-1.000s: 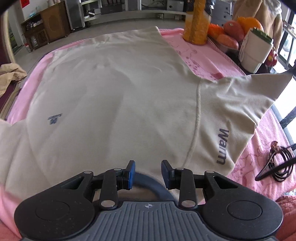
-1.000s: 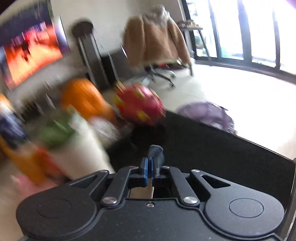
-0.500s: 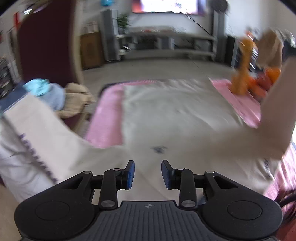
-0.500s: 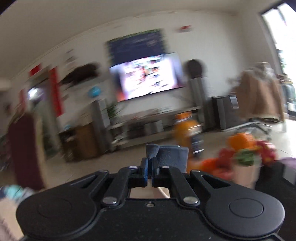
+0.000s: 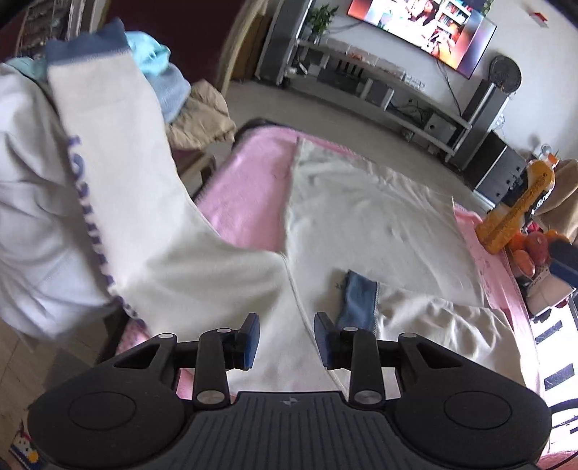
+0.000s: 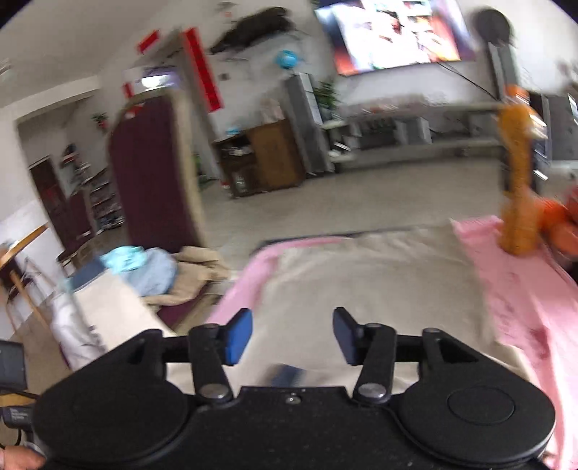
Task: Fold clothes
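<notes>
- In the left wrist view we saw the cream sweatshirt (image 5: 368, 217) spread flat over the pink cloth (image 5: 249, 195) on the table, its body running away from us toward the television (image 5: 422, 25).
- That view alone showed the near sleeve folded in across the body, its blue cuff (image 5: 357, 296) lying on the cream fabric, and the other sleeve (image 5: 119, 188) stretching off the table edge to the left, purple lettering down it and a blue cuff at its end.
- The right wrist view gave us the wider room instead: the dark red chair back (image 6: 155, 170), the wooden cabinet (image 6: 267, 159) and the pile of blue and tan clothes (image 6: 162, 267) on the chair beside the table.
- Both views showed the orange bottle (image 5: 520, 209) standing at the table's far right corner, with fruit just beside it.
- The right view was smeared with motion blur, so we could not read the garment's folds there; a blue patch low between the fingers was too blurred to name.
- The lettering on the hanging sleeve was blurred in the left view.
- The left gripper (image 5: 287, 340) hovered over the sweatshirt's near edge, jaws partly apart and gripping nothing.
- The right gripper (image 6: 292, 336) had its jaws opening, with no cloth pinched between the pads.
</notes>
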